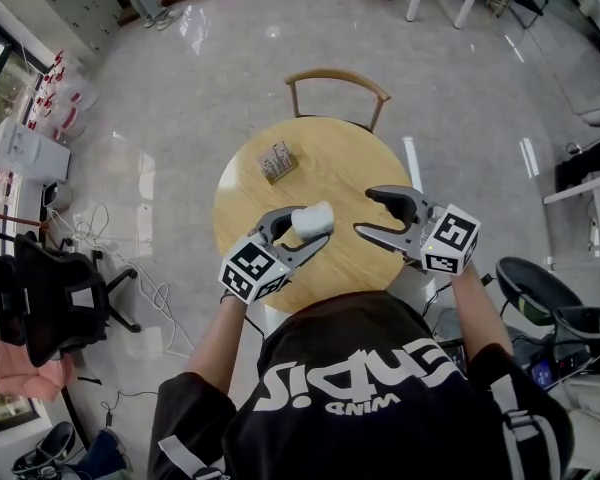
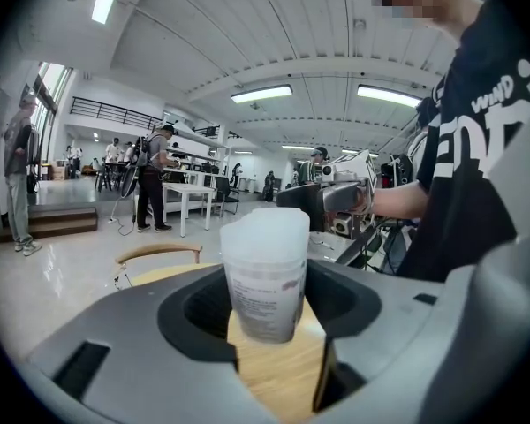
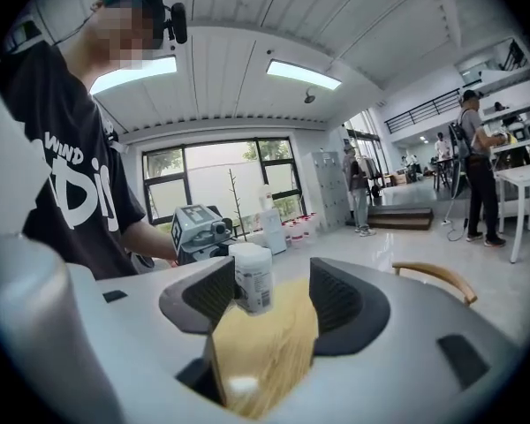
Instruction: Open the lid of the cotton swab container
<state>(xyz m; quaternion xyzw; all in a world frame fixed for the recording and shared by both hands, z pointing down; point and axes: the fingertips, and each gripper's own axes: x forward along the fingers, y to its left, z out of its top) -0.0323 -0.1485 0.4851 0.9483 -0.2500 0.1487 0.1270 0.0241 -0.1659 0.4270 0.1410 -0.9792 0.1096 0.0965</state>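
- Left hand-held gripper (image 1: 310, 230) — I am seeing it pinching the cotton swab container (image 1: 313, 220) by its body and holding it clear above the round wooden surface (image 1: 330, 168).
- Container axis: it is standing roughly upright in both gripper views, with the lid (image 2: 267, 230) uppermost and, as far as I can judge, still seated.
- Right hand-held gripper (image 1: 366, 213) — its jaws are standing spread wide with nothing between the pads. It is hovering near the container, on its right in the head view, and not touching it.
- Deciding relation: in the right gripper view the container is sitting ahead of the jaws, off toward their left pad rather than centred. I am judging that this free hand-held gripper needs lining up on the lid end.
- Also on the surface: a small box (image 1: 277, 161) is lying well apart, toward the chair (image 1: 337, 78).
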